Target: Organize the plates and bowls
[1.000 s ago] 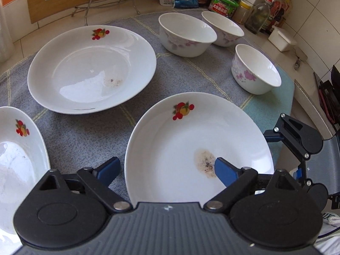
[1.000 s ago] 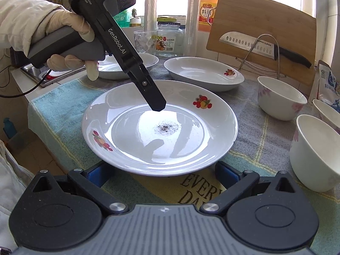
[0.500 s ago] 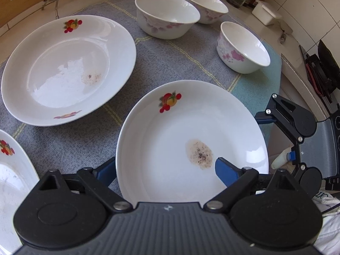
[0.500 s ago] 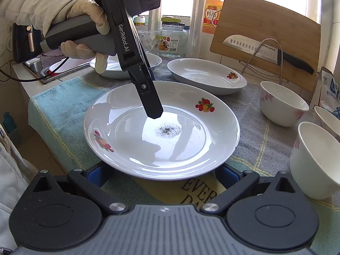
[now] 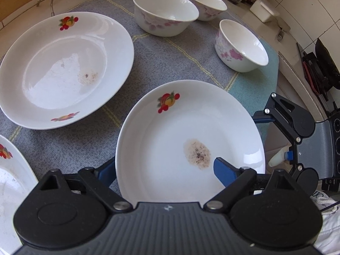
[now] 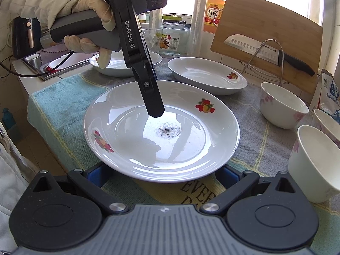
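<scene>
A white plate with fruit prints and a dark speck stain (image 5: pixel 191 144) (image 6: pixel 161 131) lies on the grey-blue cloth. My left gripper (image 5: pixel 163 170) is open, its fingers straddling the plate's near rim; from the right wrist view its finger (image 6: pixel 153 99) hangs over the plate's middle. My right gripper (image 6: pixel 161 174) is open at the plate's opposite rim, its blue pads just under the edge. A second plate (image 5: pixel 61 70) (image 6: pixel 207 75) and a third plate (image 5: pixel 12 170) (image 6: pixel 125 62) lie nearby. Three floral bowls (image 5: pixel 165 12) (image 5: pixel 203 1) (image 5: pixel 241 45) stand beyond.
A cutting board with a knife on a wire rack (image 6: pixel 269 40) stands at the back. Jars, a bottle and a film roll (image 6: pixel 197 21) line the window. A sink (image 6: pixel 48 63) is at the left. A stove (image 5: pixel 323 70) lies past the cloth's right edge.
My left gripper has pushed forward and tilted down over the stained plate, rising a little in the right wrist view. My right gripper has hardly moved.
</scene>
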The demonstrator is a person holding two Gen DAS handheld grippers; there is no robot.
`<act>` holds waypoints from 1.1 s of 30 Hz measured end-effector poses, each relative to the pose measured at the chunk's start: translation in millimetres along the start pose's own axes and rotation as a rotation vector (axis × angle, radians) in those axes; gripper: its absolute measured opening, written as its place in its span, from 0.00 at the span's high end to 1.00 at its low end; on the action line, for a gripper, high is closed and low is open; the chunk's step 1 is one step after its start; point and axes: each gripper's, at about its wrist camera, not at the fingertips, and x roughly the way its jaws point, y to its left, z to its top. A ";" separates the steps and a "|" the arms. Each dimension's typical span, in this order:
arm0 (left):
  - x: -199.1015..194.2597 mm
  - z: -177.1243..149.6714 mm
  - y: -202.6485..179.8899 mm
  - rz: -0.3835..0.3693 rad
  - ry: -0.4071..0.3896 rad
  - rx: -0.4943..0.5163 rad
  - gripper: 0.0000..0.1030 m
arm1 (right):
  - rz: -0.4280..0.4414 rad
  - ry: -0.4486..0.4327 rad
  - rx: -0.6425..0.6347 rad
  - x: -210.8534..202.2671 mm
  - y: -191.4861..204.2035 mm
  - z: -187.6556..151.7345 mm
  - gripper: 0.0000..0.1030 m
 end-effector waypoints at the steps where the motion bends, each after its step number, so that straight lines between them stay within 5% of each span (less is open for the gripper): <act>1: 0.0 0.9 0.3 -0.010 0.005 0.000 0.10 | 0.001 0.002 0.000 0.3 -0.7 0.3 0.00; 22: -1.4 3.5 4.4 -0.048 0.031 -0.034 0.10 | 0.028 0.059 -0.005 1.8 -1.9 10.6 0.00; 33: -36.9 -9.1 12.1 -0.026 -0.054 -0.093 0.10 | 0.087 0.047 -0.060 -0.6 -3.1 45.4 0.00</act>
